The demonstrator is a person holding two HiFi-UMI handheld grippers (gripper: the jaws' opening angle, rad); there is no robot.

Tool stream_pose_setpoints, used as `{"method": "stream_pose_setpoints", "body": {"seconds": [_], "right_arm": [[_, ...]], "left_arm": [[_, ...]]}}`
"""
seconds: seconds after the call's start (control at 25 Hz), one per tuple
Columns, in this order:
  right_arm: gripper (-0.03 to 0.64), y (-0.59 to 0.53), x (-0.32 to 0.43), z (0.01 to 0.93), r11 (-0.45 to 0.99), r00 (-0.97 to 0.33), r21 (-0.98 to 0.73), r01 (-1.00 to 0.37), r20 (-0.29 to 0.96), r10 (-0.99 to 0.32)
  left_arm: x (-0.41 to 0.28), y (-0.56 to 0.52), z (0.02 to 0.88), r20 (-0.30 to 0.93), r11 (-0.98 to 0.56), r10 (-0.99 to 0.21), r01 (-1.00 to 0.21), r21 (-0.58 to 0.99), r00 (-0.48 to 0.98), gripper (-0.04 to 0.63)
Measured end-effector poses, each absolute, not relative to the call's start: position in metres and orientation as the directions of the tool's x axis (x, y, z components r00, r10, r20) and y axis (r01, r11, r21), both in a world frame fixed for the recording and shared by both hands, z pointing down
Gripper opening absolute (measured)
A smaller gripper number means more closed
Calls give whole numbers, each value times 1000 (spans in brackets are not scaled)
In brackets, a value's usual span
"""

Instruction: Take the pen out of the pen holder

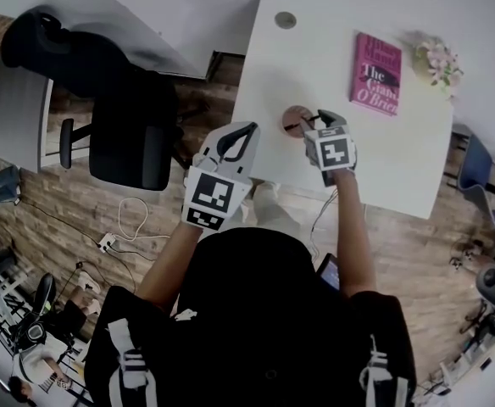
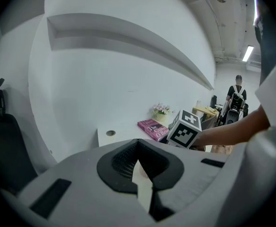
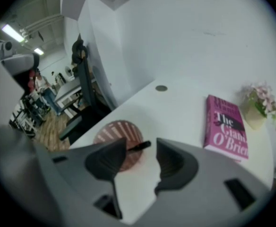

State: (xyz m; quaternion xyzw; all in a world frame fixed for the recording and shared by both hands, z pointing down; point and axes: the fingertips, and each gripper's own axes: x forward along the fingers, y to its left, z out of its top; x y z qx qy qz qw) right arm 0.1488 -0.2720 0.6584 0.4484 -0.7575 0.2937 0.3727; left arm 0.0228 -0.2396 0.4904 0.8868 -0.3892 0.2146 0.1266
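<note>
Pen [image 3: 139,146] in pen holder [image 3: 113,132] on desk [image 3: 176,110] | right gripper [image 3: 141,150] spread, pen's end between jaws; untouched | left gripper [image 2: 137,144] pressed together, empty

A white desk [image 1: 315,66] stands against a white wall [image 2: 128,70] on wood-plank floor [image 1: 52,206], black office chair [image 1: 133,138] beside it.

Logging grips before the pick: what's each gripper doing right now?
Left gripper: closed, empty.
Right gripper: open, with the pen between its jaws, not gripped.
</note>
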Motion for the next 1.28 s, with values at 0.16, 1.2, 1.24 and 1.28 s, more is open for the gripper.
{"method": "stream_pose_setpoints", "body": {"seconds": [0.16,1.2,1.24,1.28], "right_arm": [[210,-271,148,665,422,-321,-118,-899,833,-451],[80,-268,149,646,388,-243,-29,-921,823,-514],[80,-267,148,645,387,-242,-28,-921,822,-516],[80,-267,147,643,387,-241,-26,-922,821,-517]], "left_arm": [[21,-238,494,486,-657,-639,-752,58,596,15],[15,-236,479,443,-656,-657,-752,63,610,15],[14,-236,478,440,-658,-657,-751,62,612,15],[13,-236,476,437,-658,-658,-750,62,614,15]]}}
